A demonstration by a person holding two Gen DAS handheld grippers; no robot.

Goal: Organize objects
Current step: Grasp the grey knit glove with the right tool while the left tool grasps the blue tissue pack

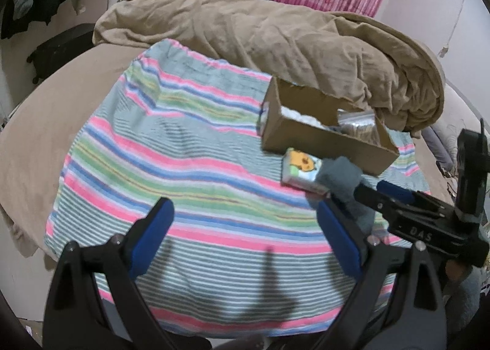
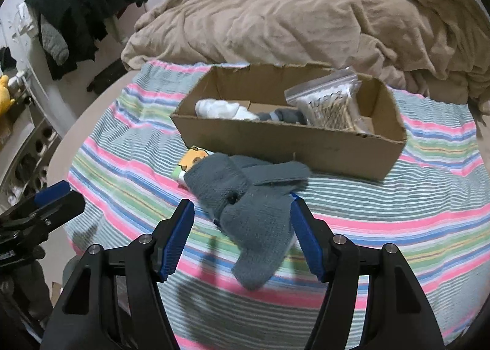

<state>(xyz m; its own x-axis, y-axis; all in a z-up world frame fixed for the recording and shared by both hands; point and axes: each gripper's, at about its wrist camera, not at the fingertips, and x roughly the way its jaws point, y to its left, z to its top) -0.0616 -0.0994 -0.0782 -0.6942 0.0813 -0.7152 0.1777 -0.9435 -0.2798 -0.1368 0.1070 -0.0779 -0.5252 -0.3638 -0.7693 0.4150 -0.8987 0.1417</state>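
Grey sock (image 2: 254,212) — between open right hand-held gripper (image 2: 242,227) fingers.

The grey sock (image 2: 245,212) is showing a coarse matt knit. The box (image 2: 294,141) is looking like plain matt cardboard, the bag (image 2: 324,101) inside it glossy clear plastic.
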